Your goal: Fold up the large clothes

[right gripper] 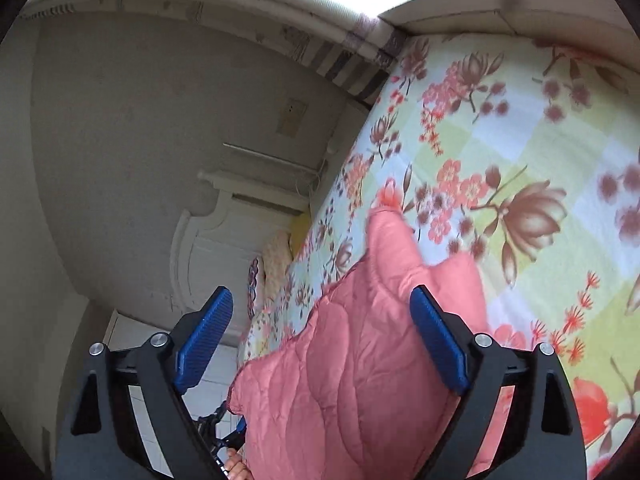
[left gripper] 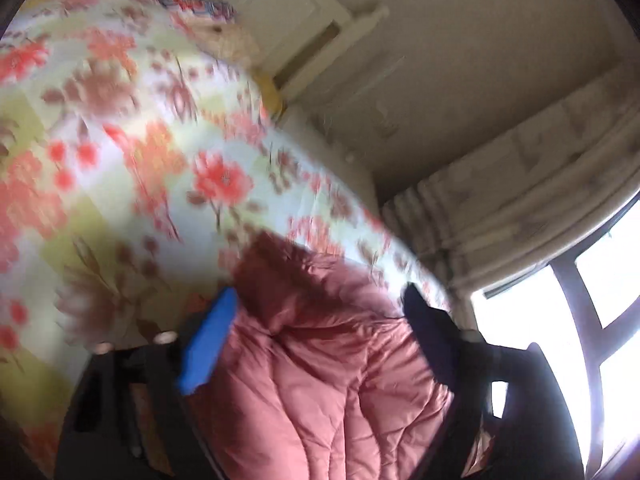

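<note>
My left tool [left gripper: 316, 316] stands released, its blue pad [left gripper: 208, 344] at nine o'clock and the dark finger [left gripper: 424, 320] at three o'clock well apart, neither one pressing on anything. The pink quilted jacket [left gripper: 320, 380] fills the gap between them and runs down toward six o'clock, lying on the floral bedsheet [left gripper: 120, 140], which spreads from the centre out to ten o'clock; this view is blurred, so I cannot read the fabric's finer folds. A pale headboard [left gripper: 340, 32] sits at twelve o'clock and a bright window [left gripper: 600, 320] at four o'clock, with a curtain [left gripper: 500, 200] above it. My right tool [right gripper: 322, 340] is released too: both ribbed blue pads [right gripper: 440, 344] are spread wide, and the jacket [right gripper: 360, 380] lies between them without being squeezed, its puffy edge rising toward twelve o'clock to a rounded tip. The bedsheet [right gripper: 520, 160] stretches from the centre out to two o'clock in that view, the headboard [right gripper: 216, 240] stands at nine o'clock, and a hand [right gripper: 236, 468] shows at six o'clock beneath the jacket's lower edge.
</note>
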### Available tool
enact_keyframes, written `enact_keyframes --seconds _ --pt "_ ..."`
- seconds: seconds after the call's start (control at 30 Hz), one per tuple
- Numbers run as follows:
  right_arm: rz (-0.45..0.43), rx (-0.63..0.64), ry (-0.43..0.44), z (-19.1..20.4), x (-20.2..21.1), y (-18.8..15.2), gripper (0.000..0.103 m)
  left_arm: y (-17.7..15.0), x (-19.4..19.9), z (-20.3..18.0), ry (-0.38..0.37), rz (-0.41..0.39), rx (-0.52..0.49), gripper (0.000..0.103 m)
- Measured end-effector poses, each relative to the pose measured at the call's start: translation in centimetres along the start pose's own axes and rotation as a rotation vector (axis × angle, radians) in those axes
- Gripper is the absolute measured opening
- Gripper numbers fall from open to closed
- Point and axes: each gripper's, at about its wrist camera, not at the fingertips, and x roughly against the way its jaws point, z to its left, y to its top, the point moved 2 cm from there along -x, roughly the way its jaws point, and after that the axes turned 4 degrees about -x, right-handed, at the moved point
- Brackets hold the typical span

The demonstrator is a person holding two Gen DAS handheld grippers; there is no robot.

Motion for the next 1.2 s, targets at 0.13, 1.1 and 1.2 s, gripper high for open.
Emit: enact_keyframes --seconds 0.13,1.1,1.2 --pt "-0.004 0.268 -0.155 2.3 0.9 1.1 0.088 2.3 1.8 0.3 0.108 0.006 -0.123 0.098" --pt "-0.047 0.804 -0.463 11.1 -3.2 -2.0 0.013 1.8 -5.5 -2.9 0.142 0.184 -0.203 0.007" --pt "-0.002 0.741 -0.598 6.8 -7.6 -1.0 0.013 0.4 -8.5 -0.9 0.213 0.195 -0.200 0.007"
